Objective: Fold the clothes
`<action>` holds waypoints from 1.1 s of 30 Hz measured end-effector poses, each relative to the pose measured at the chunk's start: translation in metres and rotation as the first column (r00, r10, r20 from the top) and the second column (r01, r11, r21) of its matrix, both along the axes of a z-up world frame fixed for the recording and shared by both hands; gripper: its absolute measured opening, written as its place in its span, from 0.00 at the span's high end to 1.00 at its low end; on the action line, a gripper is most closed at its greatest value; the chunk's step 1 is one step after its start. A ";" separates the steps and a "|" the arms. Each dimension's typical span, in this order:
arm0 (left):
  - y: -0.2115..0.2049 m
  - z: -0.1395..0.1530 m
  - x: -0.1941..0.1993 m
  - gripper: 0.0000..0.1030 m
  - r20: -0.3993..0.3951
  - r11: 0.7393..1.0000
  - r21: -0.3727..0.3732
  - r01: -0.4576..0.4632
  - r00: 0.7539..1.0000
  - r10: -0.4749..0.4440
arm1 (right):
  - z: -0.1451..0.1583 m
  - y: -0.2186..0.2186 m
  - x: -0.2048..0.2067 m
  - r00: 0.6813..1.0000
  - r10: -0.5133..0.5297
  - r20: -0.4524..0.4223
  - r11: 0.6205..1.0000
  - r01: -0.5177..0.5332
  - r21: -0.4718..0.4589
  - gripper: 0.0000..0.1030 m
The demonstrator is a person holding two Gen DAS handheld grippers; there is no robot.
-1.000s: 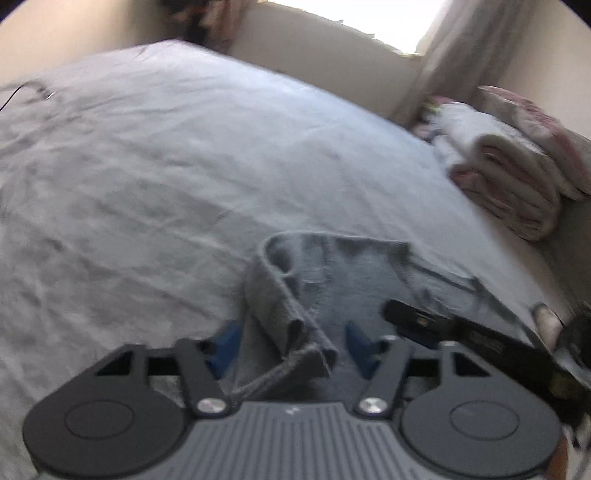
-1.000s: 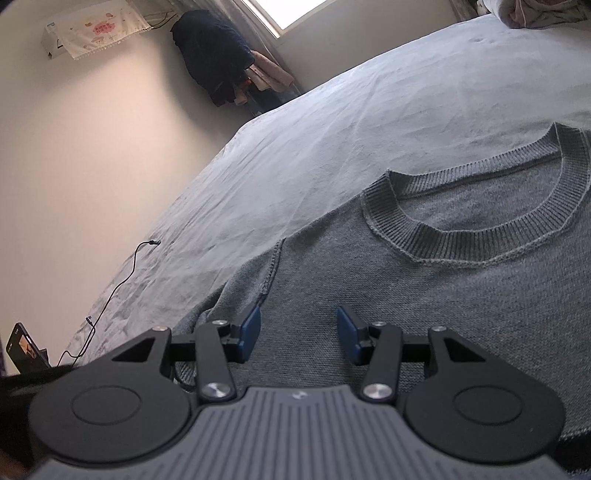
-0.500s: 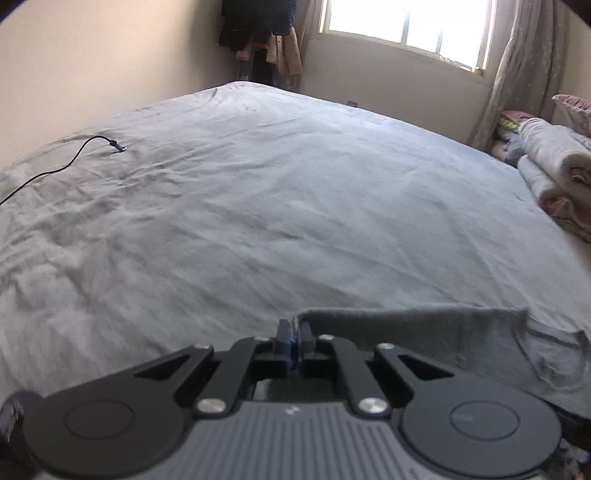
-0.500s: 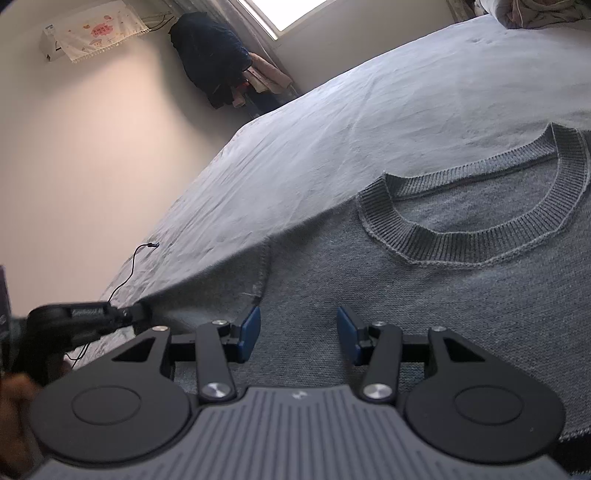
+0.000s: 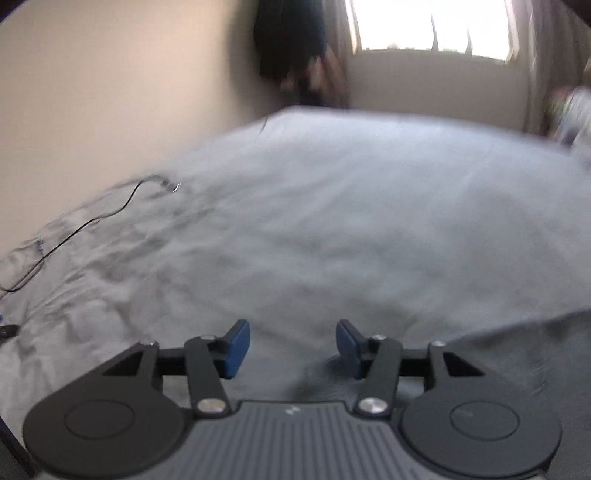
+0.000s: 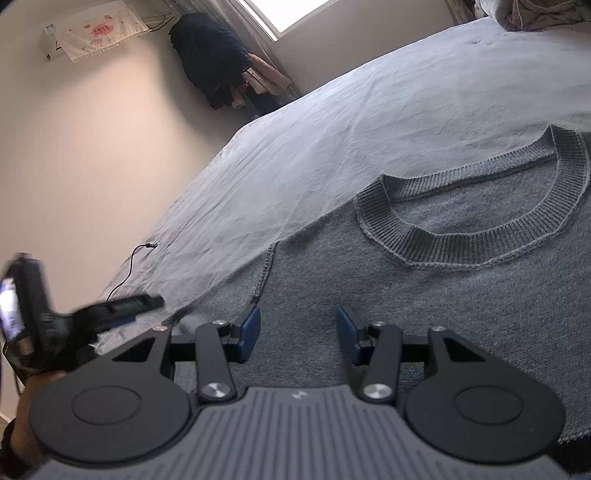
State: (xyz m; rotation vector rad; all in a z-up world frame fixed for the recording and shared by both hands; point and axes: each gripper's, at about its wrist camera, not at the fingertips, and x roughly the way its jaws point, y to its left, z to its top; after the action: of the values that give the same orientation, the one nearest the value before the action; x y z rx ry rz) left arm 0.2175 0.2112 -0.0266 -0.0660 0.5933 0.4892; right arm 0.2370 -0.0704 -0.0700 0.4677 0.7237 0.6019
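Note:
A grey knit sweater (image 6: 443,288) lies flat on the bed, its ribbed round collar (image 6: 480,243) toward the far right. My right gripper (image 6: 293,336) is open and empty just above the sweater's chest near the shoulder seam. My left gripper (image 5: 291,347) is open and empty over the bed sheet; the sweater's edge (image 5: 535,350) shows blurred at its lower right. The left gripper also shows in the right wrist view (image 6: 122,308) at the left, beside the sweater's sleeve end.
The bed (image 6: 369,122) is covered with a wrinkled grey sheet. A black cable (image 5: 92,221) lies on its left side. Dark clothes (image 6: 210,55) hang in the corner by the window. Folded bedding (image 6: 535,14) sits at the far right.
My left gripper was shut on the sweater's sleeve half a second ago; now it is open and the sleeve is released. The left view swung left and is blurred. The right gripper hardly moved.

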 end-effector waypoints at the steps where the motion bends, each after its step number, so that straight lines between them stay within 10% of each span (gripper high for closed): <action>1: -0.004 0.004 -0.005 0.49 0.033 0.999 -0.028 0.027 0.999 -0.026 | 0.000 0.000 0.000 1.000 0.000 0.000 1.000 0.000 -0.001 0.51; 7: -0.011 -0.024 -0.014 0.49 0.039 0.969 -0.187 0.161 0.987 -0.156 | 0.000 -0.001 0.001 1.000 -0.003 -0.004 1.000 0.003 0.006 0.51; 14: 0.002 -0.028 -0.014 0.48 -0.039 0.992 0.077 -0.102 0.994 0.105 | 0.000 -0.004 0.002 1.000 -0.019 -0.006 1.000 0.019 0.011 0.51; 19: 0.002 0.009 -0.026 0.39 0.044 0.970 -0.190 -0.151 0.986 0.162 | 0.004 -0.007 0.002 0.999 -0.037 0.002 0.999 0.037 0.001 0.51; 24: -0.041 0.017 -0.020 0.32 0.064 0.894 -0.447 -0.040 0.995 0.077 | 0.009 -0.018 0.003 0.996 -0.083 0.027 0.996 0.084 -0.041 0.48; 28: -0.080 -0.004 -0.015 0.30 0.076 0.856 -0.516 -0.046 0.992 0.099 | 0.010 -0.037 0.009 0.989 -0.148 0.026 0.987 0.149 -0.067 0.48; 33: -0.119 -0.031 -0.015 0.25 0.127 0.906 -0.423 -0.014 0.989 0.074 | 0.009 -0.056 0.014 0.974 -0.226 0.026 0.970 0.228 -0.086 0.48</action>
State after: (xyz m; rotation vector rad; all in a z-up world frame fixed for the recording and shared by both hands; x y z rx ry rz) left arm 0.2026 0.0921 -0.0576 -0.5248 0.5512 0.3888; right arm 0.2511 -0.1263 -0.0614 0.4551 0.6674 0.3570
